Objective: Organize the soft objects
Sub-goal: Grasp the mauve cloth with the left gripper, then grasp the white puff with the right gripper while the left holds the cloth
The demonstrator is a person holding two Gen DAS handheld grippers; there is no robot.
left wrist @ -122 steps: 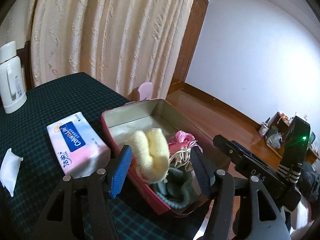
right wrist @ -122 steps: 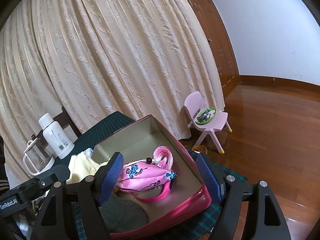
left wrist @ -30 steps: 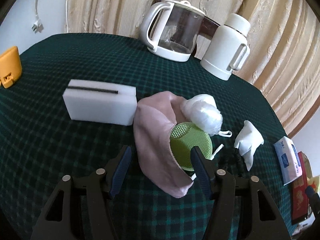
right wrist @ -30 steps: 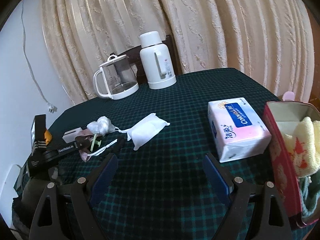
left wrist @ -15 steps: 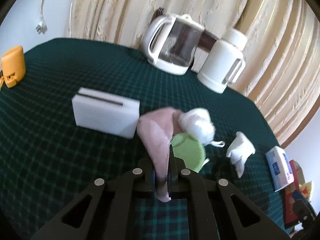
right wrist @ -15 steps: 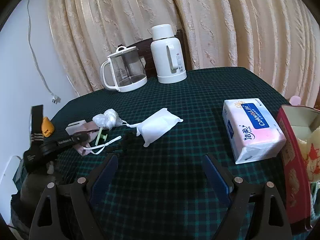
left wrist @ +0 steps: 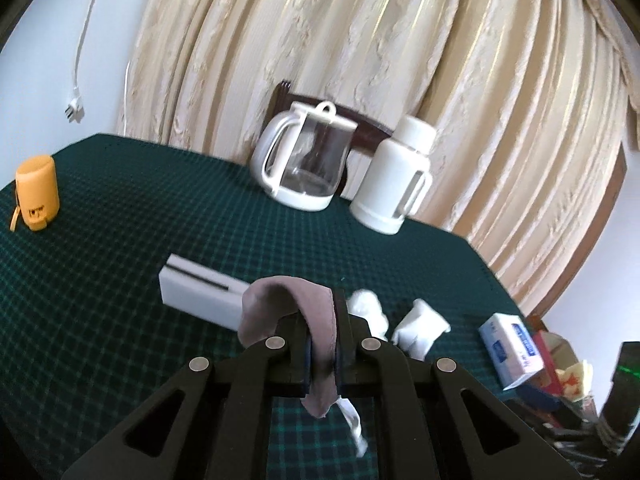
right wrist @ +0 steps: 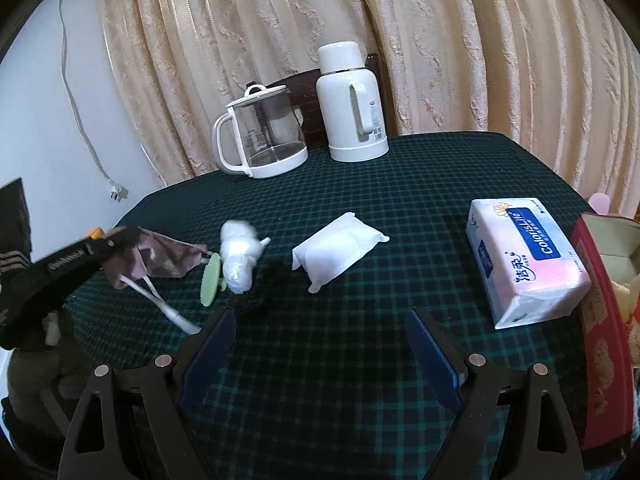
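Left tongs (left wrist: 322,344) pinched on pink cloth (left wrist: 316,320), lifted clear of surface (right wrist: 360,208) for carrying to red box (right wrist: 600,280), far right of white kettle (right wrist: 260,132). Right tongs (right wrist: 320,344) wide, empty, waiting.

The black plastic left gripper (left wrist: 322,332) has round silver screws. The black plastic right gripper (right wrist: 320,344) has blue pads (right wrist: 430,354) inside its fingers.

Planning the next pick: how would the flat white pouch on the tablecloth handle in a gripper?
The white pouch looks soft and light: its wrapper puckers at the corners. It would probably sag if pinched at one end. Lying flat, it seems unlikely to roll.
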